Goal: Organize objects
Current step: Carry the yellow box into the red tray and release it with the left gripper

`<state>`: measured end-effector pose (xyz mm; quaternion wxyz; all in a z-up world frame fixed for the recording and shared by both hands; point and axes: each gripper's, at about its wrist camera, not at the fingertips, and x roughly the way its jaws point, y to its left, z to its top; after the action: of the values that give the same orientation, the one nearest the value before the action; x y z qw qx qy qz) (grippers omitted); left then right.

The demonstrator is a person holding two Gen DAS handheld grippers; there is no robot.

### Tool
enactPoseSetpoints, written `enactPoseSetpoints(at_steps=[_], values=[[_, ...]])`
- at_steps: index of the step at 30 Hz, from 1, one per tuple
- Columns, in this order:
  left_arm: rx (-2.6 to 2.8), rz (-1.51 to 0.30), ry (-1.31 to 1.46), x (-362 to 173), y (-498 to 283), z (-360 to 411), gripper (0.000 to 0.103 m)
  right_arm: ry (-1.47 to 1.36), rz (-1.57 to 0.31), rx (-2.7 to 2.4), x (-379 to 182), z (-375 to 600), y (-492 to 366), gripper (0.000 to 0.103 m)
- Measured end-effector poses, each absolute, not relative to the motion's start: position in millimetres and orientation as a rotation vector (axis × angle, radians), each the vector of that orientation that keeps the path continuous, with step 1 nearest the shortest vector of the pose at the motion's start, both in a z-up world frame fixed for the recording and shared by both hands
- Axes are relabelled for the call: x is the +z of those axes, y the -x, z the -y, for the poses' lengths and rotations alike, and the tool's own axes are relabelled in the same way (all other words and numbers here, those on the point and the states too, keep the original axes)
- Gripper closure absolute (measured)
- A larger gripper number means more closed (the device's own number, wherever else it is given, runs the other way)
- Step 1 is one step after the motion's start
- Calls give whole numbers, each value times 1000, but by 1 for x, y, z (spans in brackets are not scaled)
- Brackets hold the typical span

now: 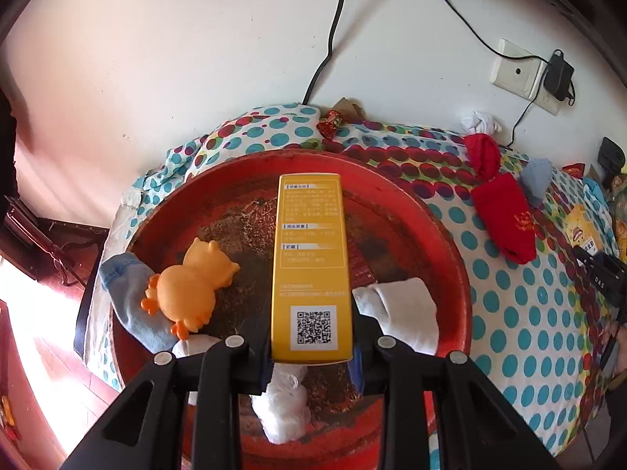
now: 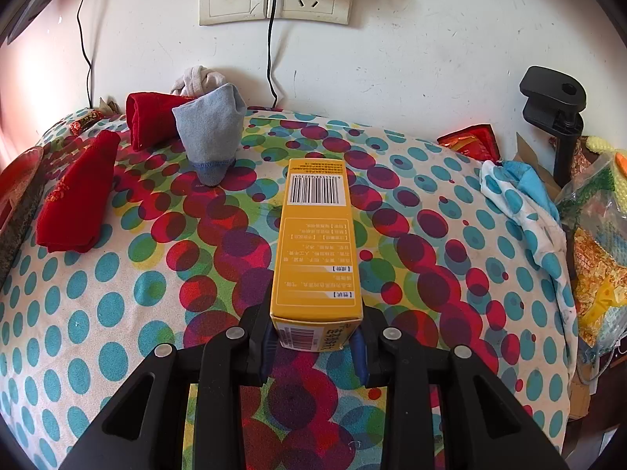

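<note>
Left gripper (image 1: pixel 311 346) pinching yellow box (image 1: pixel 311 262) by near end, box pointing straight ahead above red tray (image 1: pixel 450 243). Below and left of it: orange toy duck (image 1: pixel 190 288), blue sock (image 1: pixel 125 293); white sock (image 1: pixel 403 313) right.

Right gripper (image 2: pixel 315 338) clamping second yellow box (image 2: pixel 315 243) above polka-dot bedspread (image 2: pixel 117 293); red socks (image 2: pixel 74 203) ahead-left.

Judgement: lower left box flat into bare centre ahead, clear of duck; release only once supported.

Light: I see bright daylight, blown out at lower left of left view | Wall (image 2: pixel 431 58): pink glare at left | Edges: heavy fisheye bending, black vignette corners | Focus: sharp centre, softer rim
</note>
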<state>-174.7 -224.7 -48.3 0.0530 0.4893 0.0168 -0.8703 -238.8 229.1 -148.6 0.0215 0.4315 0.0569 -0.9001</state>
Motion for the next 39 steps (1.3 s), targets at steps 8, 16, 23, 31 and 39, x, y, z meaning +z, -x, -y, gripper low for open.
enactPoseSetpoints(at_steps=[8, 16, 23, 31, 39], values=[[-2593, -165, -1535, -65, 212, 255, 74, -1338, -185, -2792, -148, -229, 239, 74], [-2585, -162, -1544, -75, 234, 266, 73, -1338, -189, -2793, -149, -229, 239, 74], [-2525, -106, -1556, -88, 246, 276, 72, -1338, -189, -2793, -149, -229, 239, 74], [-2539, -202, -1589, -93, 239, 281, 57, -1339, -219, -2801, -149, -228, 241, 74], [-2575, -61, -1482, -75, 199, 259, 52, -1339, -247, -2808, -149, -228, 242, 74]])
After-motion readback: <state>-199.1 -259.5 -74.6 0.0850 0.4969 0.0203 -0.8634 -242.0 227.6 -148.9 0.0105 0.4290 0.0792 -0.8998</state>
